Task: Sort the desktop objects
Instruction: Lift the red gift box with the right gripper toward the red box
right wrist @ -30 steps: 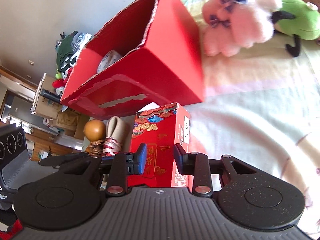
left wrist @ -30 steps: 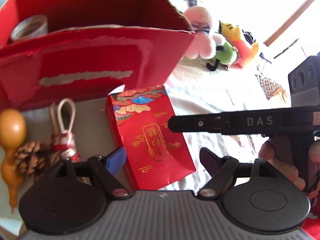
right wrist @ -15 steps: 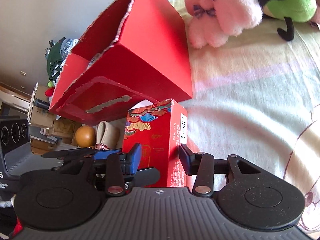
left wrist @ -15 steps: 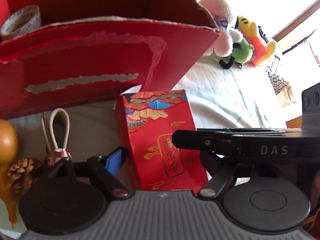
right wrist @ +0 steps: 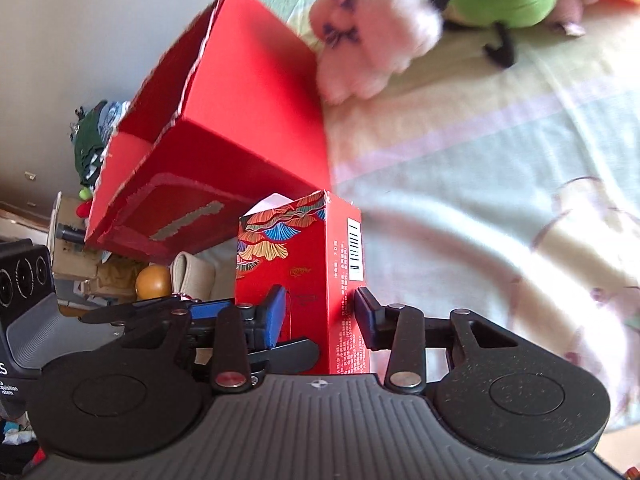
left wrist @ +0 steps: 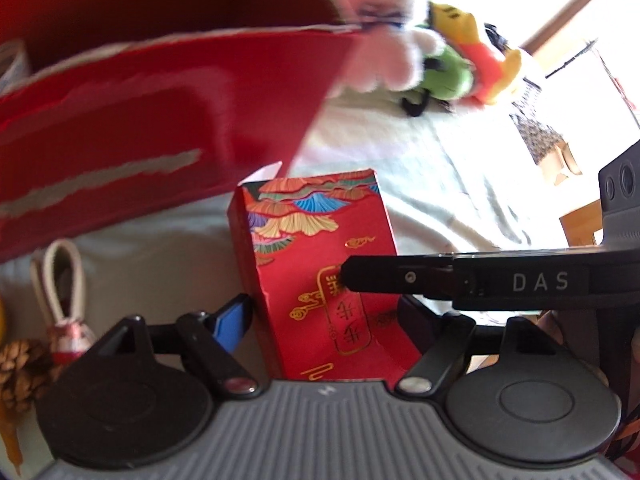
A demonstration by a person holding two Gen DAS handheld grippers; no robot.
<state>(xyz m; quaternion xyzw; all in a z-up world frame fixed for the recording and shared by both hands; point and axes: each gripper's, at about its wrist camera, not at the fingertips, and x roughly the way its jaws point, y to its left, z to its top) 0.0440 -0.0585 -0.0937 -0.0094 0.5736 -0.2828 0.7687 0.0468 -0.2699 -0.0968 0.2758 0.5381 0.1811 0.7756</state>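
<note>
Right now both grippers are around the small red cardboard box with painted fans and gold writing (right wrist: 296,264), which stands upright on the pale bedsheet (right wrist: 480,184). The right gripper (right wrist: 320,312) has its jaws partly open, one on each side of the box, close to it but seemingly not squeezing yet. The left gripper (left wrist: 324,316) is open wide too, with the box between its blue-tipped fingers (left wrist: 230,320); it holds nothing. Probably the two come from different sides so the light, smooth box does not tip over. Just beyond it stands the big red cardboard bin with torn edges (right wrist: 248,120), likely where it goes. Left of the left gripper lie a pine cone (left wrist: 20,368) and a cream cord loop (left wrist: 64,276). Soft plush toys (right wrist: 376,28) sit farther off.
</note>
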